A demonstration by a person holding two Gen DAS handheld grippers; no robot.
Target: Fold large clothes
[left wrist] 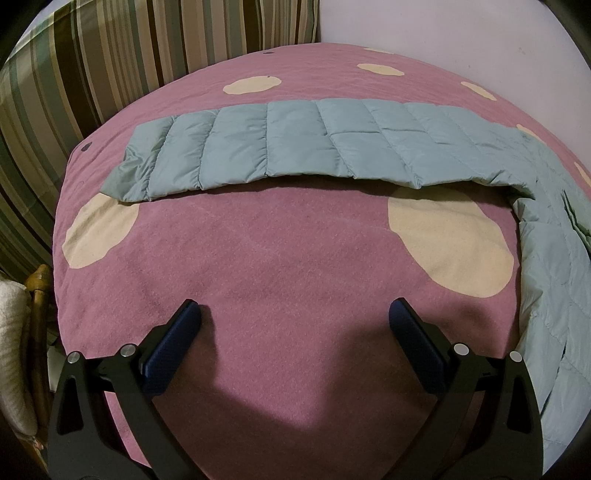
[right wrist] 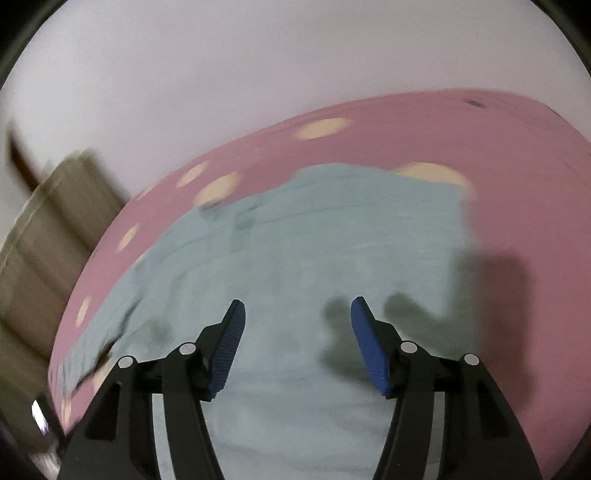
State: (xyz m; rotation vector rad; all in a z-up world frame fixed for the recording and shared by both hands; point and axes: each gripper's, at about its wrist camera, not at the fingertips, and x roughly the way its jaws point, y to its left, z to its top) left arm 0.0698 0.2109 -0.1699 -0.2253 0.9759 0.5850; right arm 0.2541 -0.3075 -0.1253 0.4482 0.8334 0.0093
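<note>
**Both claws open over jacket on bed**

Left claw [left wrist: 294, 314] hangs over the pink blanket [left wrist: 280, 258], jaws spread wide, nothing between them, blue pads [left wrist: 173, 350] clear of the fabric. Blanket has big cream spots [left wrist: 454, 243] and covers the bed. The pale blue quilted jacket [left wrist: 288, 144] lies flat on it. In the left wrist view one long padded part, probably a sleeve, stretches across the far half of the bed; the rest of the jacket runs down the right edge of the frame, beside a cream spot. Jacket sits well ahead of the left claw, not touching it. Striped curtain [left wrist: 110, 55] behind the bed on the left, plain pale wall [left wrist: 443, 33] on the right, a bit of wooden chair [left wrist: 37, 295] at the left edge.

Right claw [right wrist: 297, 310] is above the jacket [right wrist: 314, 240] body, jaws partly open, holding nothing; pads off the cloth as far as visible. Right wrist view is heavily motion-blurred, so jacket folds and seams can't be made out. Claw shadow falls on the jacket and on the blanket [right wrist: 517, 166] to the right.
</note>
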